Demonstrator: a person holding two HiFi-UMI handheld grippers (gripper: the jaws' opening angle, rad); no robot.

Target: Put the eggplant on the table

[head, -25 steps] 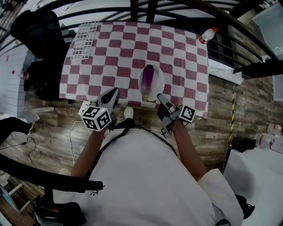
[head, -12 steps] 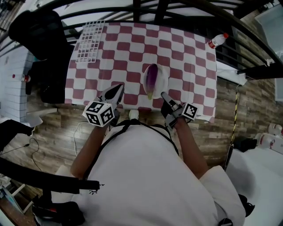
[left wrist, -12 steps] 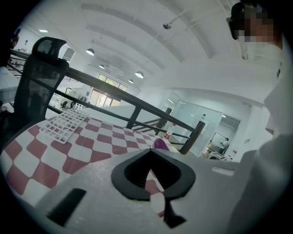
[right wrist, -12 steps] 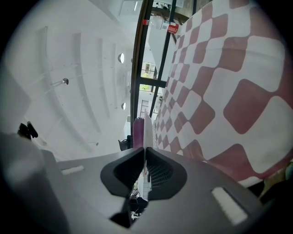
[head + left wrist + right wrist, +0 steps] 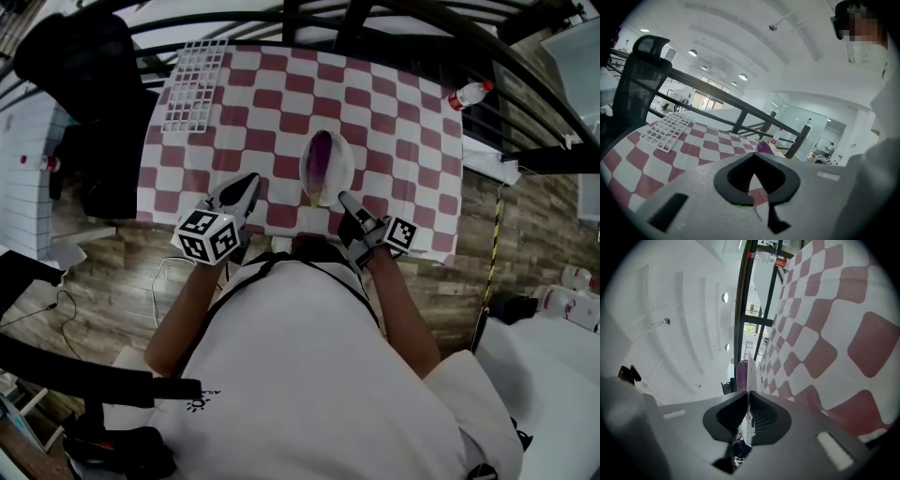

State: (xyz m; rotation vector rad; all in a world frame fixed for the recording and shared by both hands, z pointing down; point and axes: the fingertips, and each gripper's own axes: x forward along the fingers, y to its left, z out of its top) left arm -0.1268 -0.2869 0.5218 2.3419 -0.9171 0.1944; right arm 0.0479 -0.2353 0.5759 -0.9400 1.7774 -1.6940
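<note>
A purple eggplant (image 5: 323,157) lies on a white plate (image 5: 345,174) near the front middle of the red-and-white checkered table (image 5: 262,112). My right gripper (image 5: 343,197) is shut and empty, its tips just short of the plate's front rim. In the right gripper view the eggplant (image 5: 741,376) and the plate's edge (image 5: 752,373) stand straight ahead of the right gripper (image 5: 748,392). My left gripper (image 5: 251,179) is shut and empty over the table's front edge, left of the plate. The left gripper view shows the eggplant (image 5: 764,147) just beyond the left gripper (image 5: 753,155).
A white grid rack (image 5: 194,82) lies on the table's far left corner. A plastic bottle with a red cap (image 5: 469,94) stands beyond the far right corner. A black chair (image 5: 84,66) is to the left. Black railing bars cross behind the table.
Both grippers have come forward to the table's front edge. The right gripper's tips now sit close to the plate. The eggplant has not moved.
</note>
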